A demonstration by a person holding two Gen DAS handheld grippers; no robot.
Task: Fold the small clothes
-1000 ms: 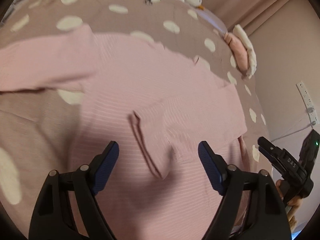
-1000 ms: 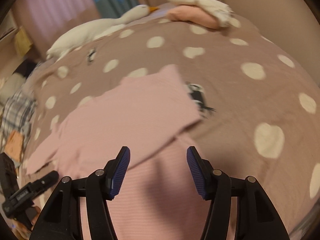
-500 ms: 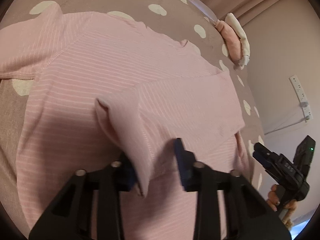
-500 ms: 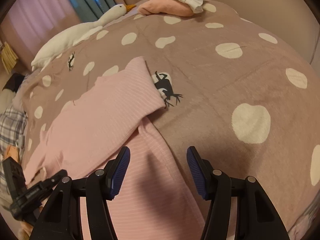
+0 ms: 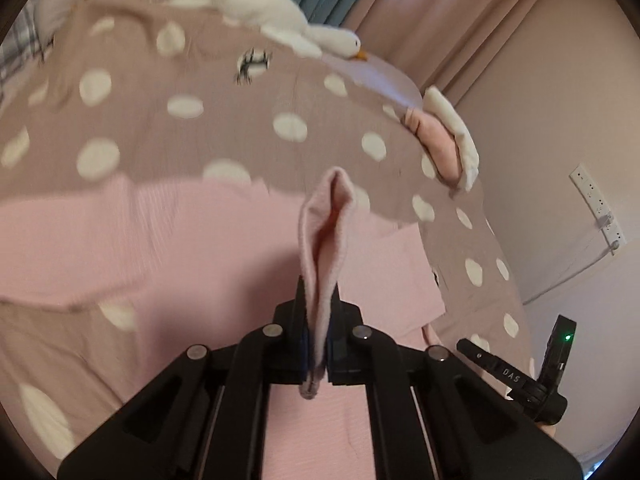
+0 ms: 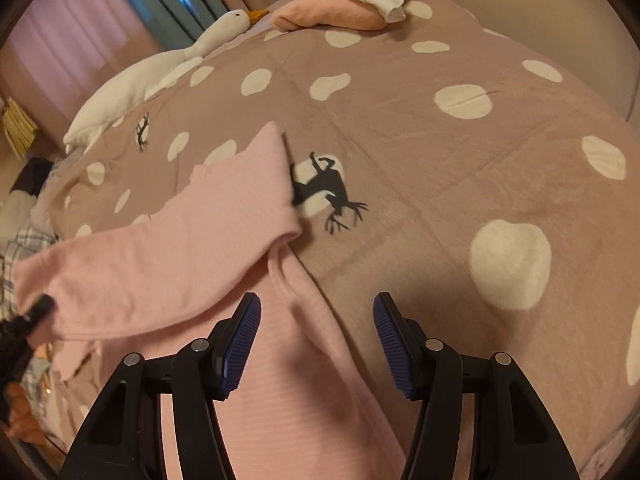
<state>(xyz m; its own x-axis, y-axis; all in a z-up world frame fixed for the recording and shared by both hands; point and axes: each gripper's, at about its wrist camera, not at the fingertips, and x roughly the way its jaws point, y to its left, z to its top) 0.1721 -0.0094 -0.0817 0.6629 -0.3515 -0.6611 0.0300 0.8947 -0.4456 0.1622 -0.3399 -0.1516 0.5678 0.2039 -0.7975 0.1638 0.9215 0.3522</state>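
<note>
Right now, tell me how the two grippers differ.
The left gripper is shut, pinching a fold of the pink top and holding it raised; the right gripper is open and holds nothing. The left's pads are hidden by cloth; the right's blue ribbed pads show fully, over the top's edge. Both are black, over the spotted blanket.

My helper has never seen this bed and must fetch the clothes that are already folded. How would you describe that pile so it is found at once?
Start from the brown bedspread with white spots and follow the white goose plush to its orange beak. Just past the beak, at the bed's far edge, lies the folded pile: a peach-pink piece with a cream one on top. Unlike the pink striped top spread out near the grippers, it is small, stacked and compact.
</note>
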